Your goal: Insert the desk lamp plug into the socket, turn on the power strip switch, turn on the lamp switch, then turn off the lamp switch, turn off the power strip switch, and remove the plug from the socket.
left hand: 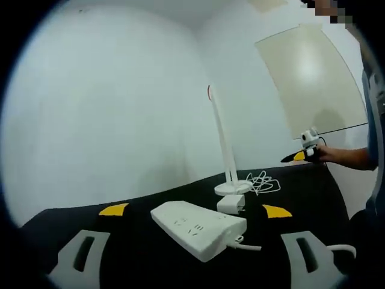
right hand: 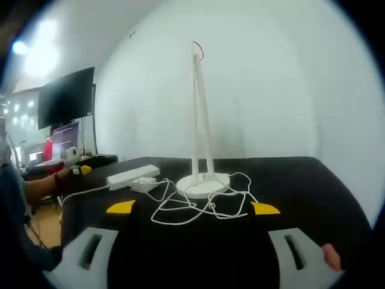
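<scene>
we are at the start: both grippers, left gripper (left hand: 195, 256) and right gripper (right hand: 191, 250), have their fingers wide open and empty. the plug (left hand: 231, 205) lies on the black table (left hand: 144, 253) between lamp base (left hand: 232, 188) and power strip (left hand: 198, 227); next we must grasp it.

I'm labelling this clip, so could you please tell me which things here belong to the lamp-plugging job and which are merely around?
For the job: desk lamp, its loose cord, plug, power strip.

Merely around: black table, monitor at the room's side.
</scene>
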